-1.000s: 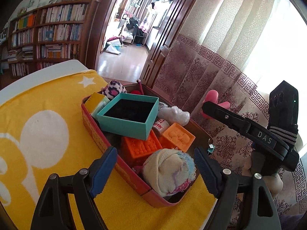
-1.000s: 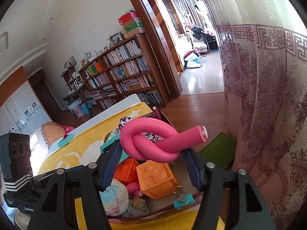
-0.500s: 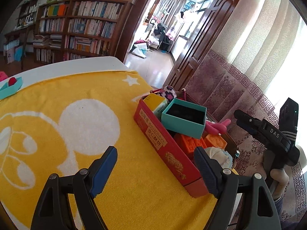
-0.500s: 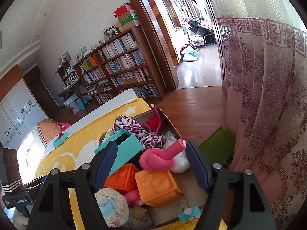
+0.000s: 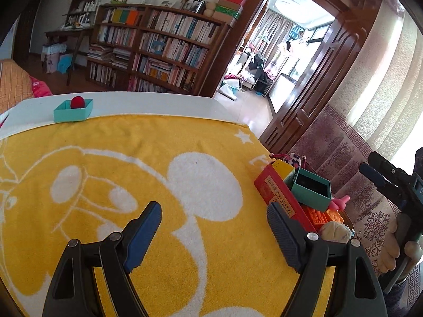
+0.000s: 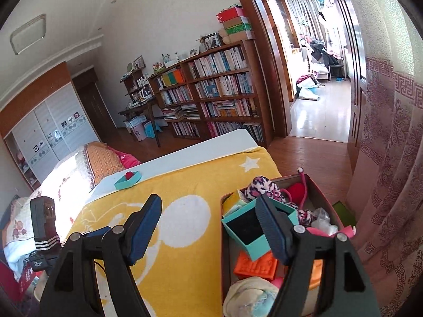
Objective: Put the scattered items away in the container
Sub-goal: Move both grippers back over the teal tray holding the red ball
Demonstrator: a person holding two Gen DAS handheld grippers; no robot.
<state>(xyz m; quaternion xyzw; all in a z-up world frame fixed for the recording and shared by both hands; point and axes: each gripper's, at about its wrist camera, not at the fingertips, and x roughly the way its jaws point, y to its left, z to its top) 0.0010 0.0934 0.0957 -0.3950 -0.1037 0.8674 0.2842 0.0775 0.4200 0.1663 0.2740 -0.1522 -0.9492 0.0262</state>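
Note:
A red box [image 5: 280,198] at the right edge of the yellow towel [image 5: 132,185] holds a teal box [image 5: 312,190], orange blocks [image 5: 321,216], a pink foam roller [image 5: 339,202] and a sock ball [image 5: 334,233]. It also shows in the right wrist view [image 6: 224,251], with the teal box [image 6: 253,227] and orange block [image 6: 256,265] inside. A teal lid with a red ball [image 5: 74,109] sits at the table's far edge. My left gripper [image 5: 214,232] is open and empty over the towel. My right gripper [image 6: 208,227] is open and empty above the box's left edge.
The white table edge [image 5: 158,105] runs along the far side. A bookshelf [image 5: 158,47] and a doorway [image 5: 264,60] lie beyond. A patterned curtain [image 6: 391,158] hangs to the right of the box. A bed [image 6: 79,169] stands to the left.
My right gripper opened and let the pink foam roller fall into the box, then drew back to the left. My left gripper swung left, away from the box and over the towel.

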